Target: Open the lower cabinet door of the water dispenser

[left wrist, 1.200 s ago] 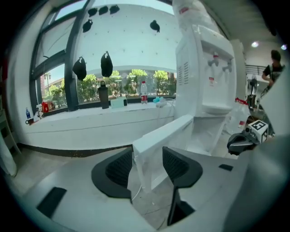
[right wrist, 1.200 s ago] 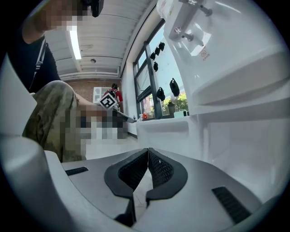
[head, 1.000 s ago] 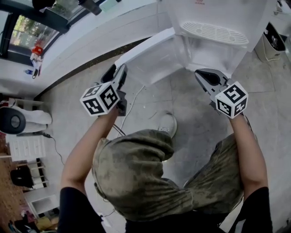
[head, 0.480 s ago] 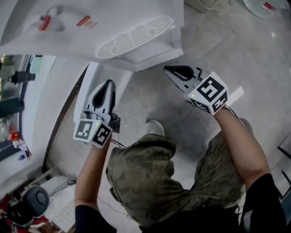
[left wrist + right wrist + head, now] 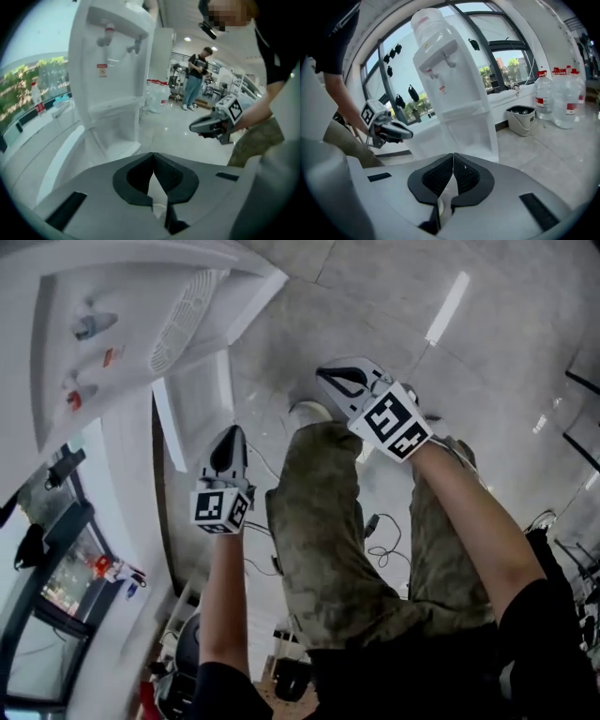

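A second ago the water dispenser (image 5: 112,324) filled 12 to 1 o'clock of the head view, with both grippers raised close to its base. Now the view has swung: the dispenser lies tilted at 10 o'clock and both grippers have drawn back from it. Its lower cabinet door (image 5: 199,395) stands swung open, as it did then, hanging out just past the left gripper's tip.

The left gripper (image 5: 231,435) sits at 9 o'clock, its jaws pressed together with nothing between them. The right gripper (image 5: 330,377) sits at 1 o'clock above the camouflage trousers (image 5: 328,521), also pinched closed and empty. It is well apart from the dispenser.

Counted: 1 dispenser, with 2 taps (image 5: 104,40), 1 drip grille (image 5: 183,320) and 1 bottle (image 5: 426,21) on top; 1 open door; 2 grippers, each with 1 marker cube; 1 shoe (image 5: 307,412).

The right gripper view adds 1 bucket (image 5: 521,119) at 3 o'clock and at least 2 big water bottles (image 5: 543,96) beside it. The left gripper view adds 1 bystander (image 5: 197,77) at 1 o'clock.
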Action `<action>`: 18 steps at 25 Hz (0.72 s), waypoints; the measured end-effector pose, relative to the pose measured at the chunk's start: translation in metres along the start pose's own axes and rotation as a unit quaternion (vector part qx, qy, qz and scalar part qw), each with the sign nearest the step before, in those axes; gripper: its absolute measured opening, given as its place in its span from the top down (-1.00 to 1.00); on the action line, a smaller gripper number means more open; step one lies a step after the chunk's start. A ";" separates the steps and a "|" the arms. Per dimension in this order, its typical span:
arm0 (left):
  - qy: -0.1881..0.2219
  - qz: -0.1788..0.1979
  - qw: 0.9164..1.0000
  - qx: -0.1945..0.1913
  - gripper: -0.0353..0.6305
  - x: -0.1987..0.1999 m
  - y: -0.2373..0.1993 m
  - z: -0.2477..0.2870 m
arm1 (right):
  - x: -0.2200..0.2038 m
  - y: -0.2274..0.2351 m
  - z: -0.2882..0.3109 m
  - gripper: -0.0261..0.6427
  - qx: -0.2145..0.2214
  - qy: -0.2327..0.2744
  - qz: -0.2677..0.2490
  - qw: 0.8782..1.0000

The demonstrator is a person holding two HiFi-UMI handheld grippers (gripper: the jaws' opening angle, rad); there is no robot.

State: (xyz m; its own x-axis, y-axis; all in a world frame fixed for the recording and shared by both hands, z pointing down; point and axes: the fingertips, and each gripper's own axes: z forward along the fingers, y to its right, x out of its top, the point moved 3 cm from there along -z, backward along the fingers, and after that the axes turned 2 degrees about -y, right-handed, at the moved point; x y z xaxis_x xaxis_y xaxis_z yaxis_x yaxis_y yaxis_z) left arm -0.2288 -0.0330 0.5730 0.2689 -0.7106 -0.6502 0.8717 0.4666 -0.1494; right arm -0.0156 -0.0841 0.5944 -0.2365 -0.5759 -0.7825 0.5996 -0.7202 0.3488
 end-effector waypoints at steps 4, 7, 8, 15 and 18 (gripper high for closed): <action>-0.002 -0.105 0.994 0.018 0.88 0.004 0.040 -0.053 | -0.008 -0.047 -0.083 0.92 -0.014 -0.036 0.050 0.998; -0.028 -0.100 0.995 0.013 0.88 0.002 0.095 -0.080 | -0.004 -0.073 -0.138 0.92 -0.011 -0.035 0.078 0.996; -0.040 -0.095 0.995 0.007 0.88 0.000 0.117 -0.089 | -0.001 -0.082 -0.152 0.92 -0.013 -0.044 0.062 0.997; -0.010 -0.128 0.991 -0.042 0.88 0.052 0.266 -0.156 | 0.067 -0.115 -0.253 0.92 -0.011 -0.034 0.006 0.999; 0.037 -0.147 0.988 -0.019 0.88 0.085 0.295 -0.211 | 0.103 -0.130 -0.304 0.92 -0.007 -0.017 -0.005 1.000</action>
State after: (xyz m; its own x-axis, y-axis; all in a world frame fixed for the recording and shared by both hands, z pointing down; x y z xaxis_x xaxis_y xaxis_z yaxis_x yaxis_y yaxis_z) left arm -0.0354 0.1546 0.3167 -0.0262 -0.7781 -0.6276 0.8915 0.2658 -0.3667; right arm 0.1144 0.0677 0.3113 -0.2682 -0.5826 -0.7672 0.6082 -0.7200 0.3342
